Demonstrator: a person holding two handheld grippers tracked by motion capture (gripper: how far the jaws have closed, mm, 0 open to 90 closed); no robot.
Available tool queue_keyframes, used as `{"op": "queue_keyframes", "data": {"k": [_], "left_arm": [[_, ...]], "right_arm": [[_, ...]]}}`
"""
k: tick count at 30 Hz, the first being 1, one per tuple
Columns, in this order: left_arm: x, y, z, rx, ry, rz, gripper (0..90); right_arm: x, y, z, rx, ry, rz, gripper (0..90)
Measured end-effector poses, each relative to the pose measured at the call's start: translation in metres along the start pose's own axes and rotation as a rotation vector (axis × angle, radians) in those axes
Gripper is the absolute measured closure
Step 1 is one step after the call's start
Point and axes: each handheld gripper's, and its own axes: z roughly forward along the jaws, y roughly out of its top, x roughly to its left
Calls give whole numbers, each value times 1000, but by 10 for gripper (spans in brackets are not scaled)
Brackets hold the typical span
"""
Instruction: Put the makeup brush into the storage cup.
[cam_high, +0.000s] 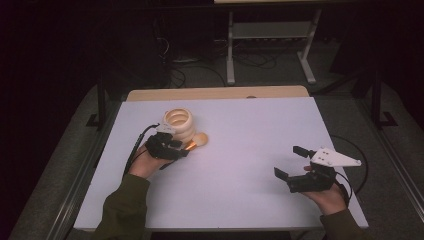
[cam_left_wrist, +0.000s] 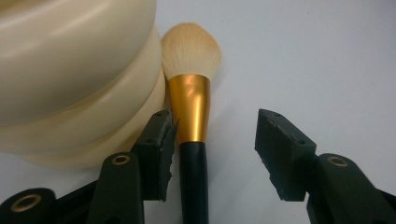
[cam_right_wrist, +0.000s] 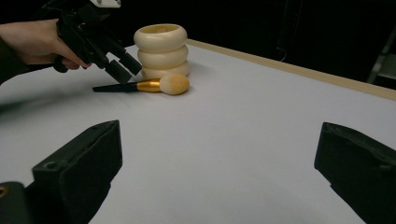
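The left hand-held gripper (cam_left_wrist: 212, 154) stands open astride the brush (cam_left_wrist: 192, 112), which lies on the counter (cam_high: 250, 150) against its left jaw, beside the holder (cam_left_wrist: 70, 70). The right hand-held gripper (cam_right_wrist: 210, 177) gapes wide, empty.

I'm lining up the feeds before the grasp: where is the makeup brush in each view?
High view: makeup brush left of centre, beside the left tongs.
Left gripper view: brush centre, between open jaws, lying on the table.
Right gripper view: brush upper left.
Shared landmark: cream ringed holder next to it.
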Motion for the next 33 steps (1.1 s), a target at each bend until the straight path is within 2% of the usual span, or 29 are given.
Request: {"op": "queue_keyframes", "data": {"k": [5, 9, 10, 13, 18, 20, 22, 24, 26, 27, 29, 33], "left_arm": [[2, 0, 5, 19, 31, 31, 532], [3, -1, 6, 35, 42, 29, 568], [4, -1, 8, 43, 48, 46, 577], [6, -2, 10, 39, 46, 31, 595], [7, -2, 13, 48, 45, 37, 611], [6, -3, 16, 33, 46, 20, 620], [7, -2, 17, 41, 46, 27, 628], [6, -3, 19, 26, 47, 13, 628], [5, -2, 21, 33, 47, 16, 631], [6, -2, 20, 42, 54, 34, 635], [4, -2, 22, 32, 46, 21, 648], [5, -1, 23, 47, 50, 37, 660]], "right_arm": [[0, 0, 0, -2, 1, -1, 3], [0, 0, 0, -1, 2, -3, 2], [0, 0, 0, -2, 3, -2, 2], [0, 0, -1, -2, 4, -4, 3], [0, 0, 0, 1, 4, -4, 2], [0, 0, 0, 1, 5, -5, 2], [0, 0, 0, 0, 5, -5, 3], [0, 0, 0, 0, 5, -5, 3], [0, 0, 0, 0, 6, -5, 2], [0, 0, 0, 1, 7, -4, 2], [0, 0, 1, 0, 8, -5, 3], [0, 0, 1, 0, 8, -5, 2]]}}
